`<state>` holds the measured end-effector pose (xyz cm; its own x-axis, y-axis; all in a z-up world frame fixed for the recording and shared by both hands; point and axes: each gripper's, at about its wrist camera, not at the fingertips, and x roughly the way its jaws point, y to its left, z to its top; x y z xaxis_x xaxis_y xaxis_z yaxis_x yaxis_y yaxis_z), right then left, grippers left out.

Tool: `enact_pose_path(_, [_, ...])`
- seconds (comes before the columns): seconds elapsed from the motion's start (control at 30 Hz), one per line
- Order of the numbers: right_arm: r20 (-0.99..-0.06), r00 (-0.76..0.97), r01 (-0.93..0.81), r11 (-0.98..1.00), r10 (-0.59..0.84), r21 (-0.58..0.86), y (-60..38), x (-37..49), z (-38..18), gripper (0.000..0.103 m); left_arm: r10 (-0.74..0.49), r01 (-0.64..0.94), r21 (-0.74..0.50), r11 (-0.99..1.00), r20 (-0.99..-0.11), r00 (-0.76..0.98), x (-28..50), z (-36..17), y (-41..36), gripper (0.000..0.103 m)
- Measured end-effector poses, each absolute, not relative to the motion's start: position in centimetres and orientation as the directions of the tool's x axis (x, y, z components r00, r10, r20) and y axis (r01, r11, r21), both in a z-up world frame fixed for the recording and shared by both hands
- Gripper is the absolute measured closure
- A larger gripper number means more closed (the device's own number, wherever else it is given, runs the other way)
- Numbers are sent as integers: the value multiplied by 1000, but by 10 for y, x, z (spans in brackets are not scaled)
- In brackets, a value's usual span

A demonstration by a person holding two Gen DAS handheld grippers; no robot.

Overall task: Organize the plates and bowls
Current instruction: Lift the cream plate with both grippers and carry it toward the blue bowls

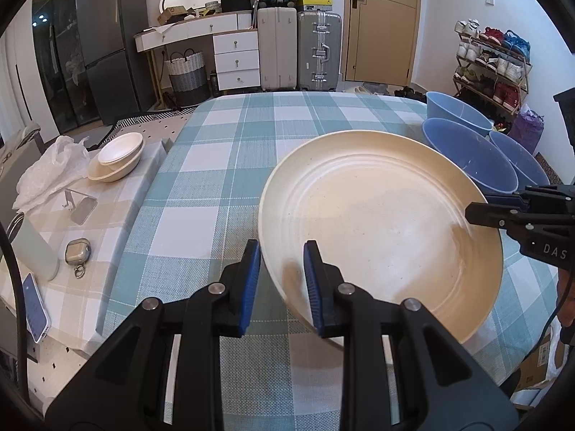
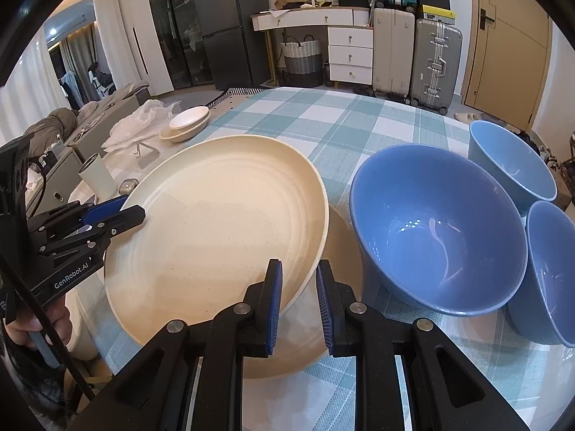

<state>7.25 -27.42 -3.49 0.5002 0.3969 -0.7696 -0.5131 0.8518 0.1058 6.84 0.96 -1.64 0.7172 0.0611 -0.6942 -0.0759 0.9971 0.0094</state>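
A large cream plate [image 1: 381, 222] [image 2: 215, 222] hangs tilted just above the checked tablecloth [image 1: 222, 165], gripped at opposite rims. My left gripper [image 1: 282, 283] [image 2: 133, 212] is shut on its left rim. My right gripper [image 2: 300, 305] [image 1: 481, 212] is shut on its right rim. Under it a second cream plate [image 2: 341, 248] lies on the table, mostly hidden. Three blue bowls [image 2: 438, 230] [image 2: 510, 165] [image 2: 553, 273] stand upright close to the plate's right; the left wrist view shows them [image 1: 470, 158] behind the right gripper.
Two nested cream bowls [image 1: 116, 160] [image 2: 187, 125] sit on a lower side table at the left, with a plastic bag [image 1: 50, 168], a phone stand [image 1: 82, 204], an earbud case [image 1: 77, 249], a white cup [image 1: 36, 248] and a phone [image 1: 34, 309]. Suitcases and drawers stand beyond the far edge.
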Motion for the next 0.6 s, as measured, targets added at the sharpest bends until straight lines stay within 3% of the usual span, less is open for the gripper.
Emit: enact_pose_path(0.6, [-803,493,-473,878,334,75,-286,75,-61,83,60,-31,53,998,-718,694,92,-47,-16,81])
